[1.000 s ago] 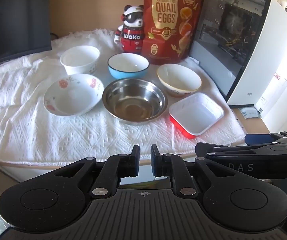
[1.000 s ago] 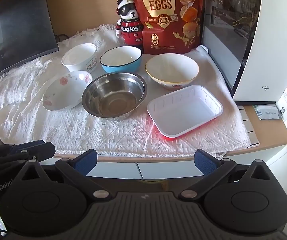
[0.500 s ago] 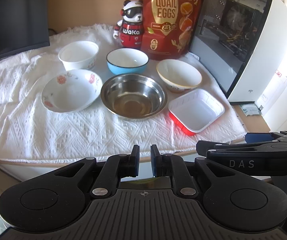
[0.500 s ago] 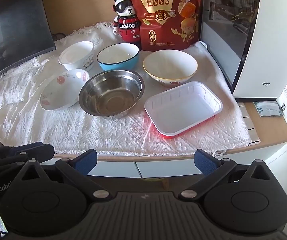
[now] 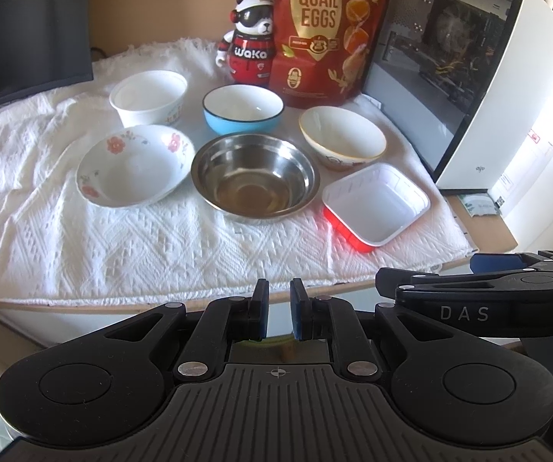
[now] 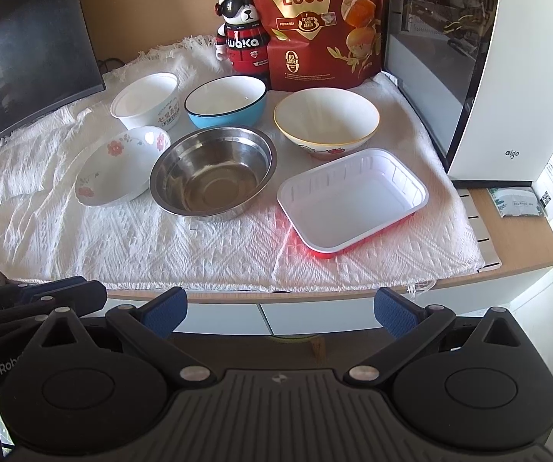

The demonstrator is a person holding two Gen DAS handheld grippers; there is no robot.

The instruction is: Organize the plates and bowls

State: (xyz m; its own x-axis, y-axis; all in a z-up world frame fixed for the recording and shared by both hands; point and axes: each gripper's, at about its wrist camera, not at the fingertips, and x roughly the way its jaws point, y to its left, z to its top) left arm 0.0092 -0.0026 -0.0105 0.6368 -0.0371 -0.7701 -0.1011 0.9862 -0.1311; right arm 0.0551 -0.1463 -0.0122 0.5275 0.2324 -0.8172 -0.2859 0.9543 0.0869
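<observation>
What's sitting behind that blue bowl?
Behind the blue bowl stand a panda figurine and a red quail eggs bag, both on the white cloth. The bowl's rim hides the figurine's feet and part of the bag's bottom edge.

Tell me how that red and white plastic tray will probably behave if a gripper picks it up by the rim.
The tray looks thin-walled with ribbed sides, so it is probably light and may flex or twist under a one-sided pinch. Its glossy rim could be slippery. It is empty and sits flat on the white cloth, so tipping seems unlikely.
</observation>
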